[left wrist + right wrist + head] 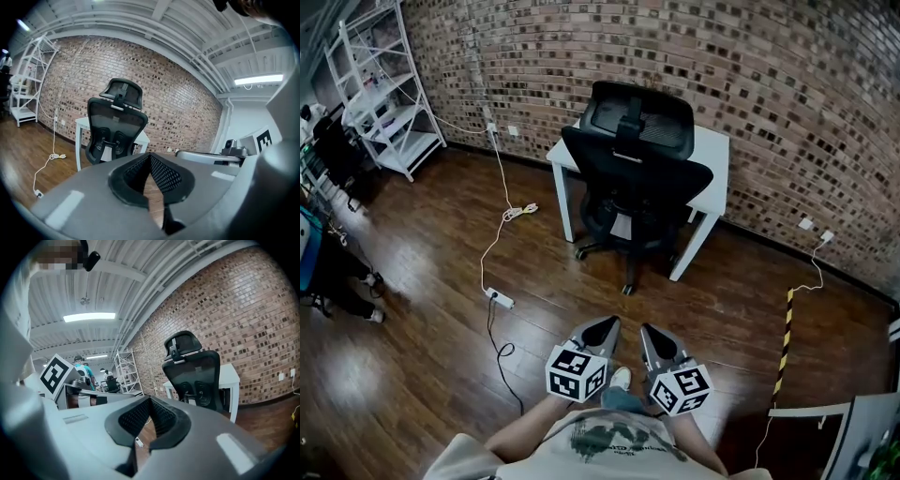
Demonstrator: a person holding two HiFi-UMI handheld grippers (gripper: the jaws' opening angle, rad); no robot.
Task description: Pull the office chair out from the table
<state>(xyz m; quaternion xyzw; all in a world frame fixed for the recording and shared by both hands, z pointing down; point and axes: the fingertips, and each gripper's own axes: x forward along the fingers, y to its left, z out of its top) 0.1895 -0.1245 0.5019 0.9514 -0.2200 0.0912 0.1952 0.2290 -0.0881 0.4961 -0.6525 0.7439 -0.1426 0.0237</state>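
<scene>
A black mesh-backed office chair (637, 178) with a headrest stands tucked under a small white table (712, 155) against the brick wall. The chair (115, 126) shows ahead of the left gripper, and the chair (194, 376) stands ahead and to the right of the right gripper. My left gripper (607, 325) and right gripper (652, 330) are side by side near the bottom of the head view, well short of the chair. Both are shut with nothing between their jaws. The right gripper (206, 154) shows to the right in the left gripper view.
A white cable and power strip (499, 298) lie on the wooden floor left of the chair. A white shelf rack (384, 84) stands at the far left. A yellow-black striped strip (786, 342) runs along the floor at the right. People (84, 371) stand in the distance.
</scene>
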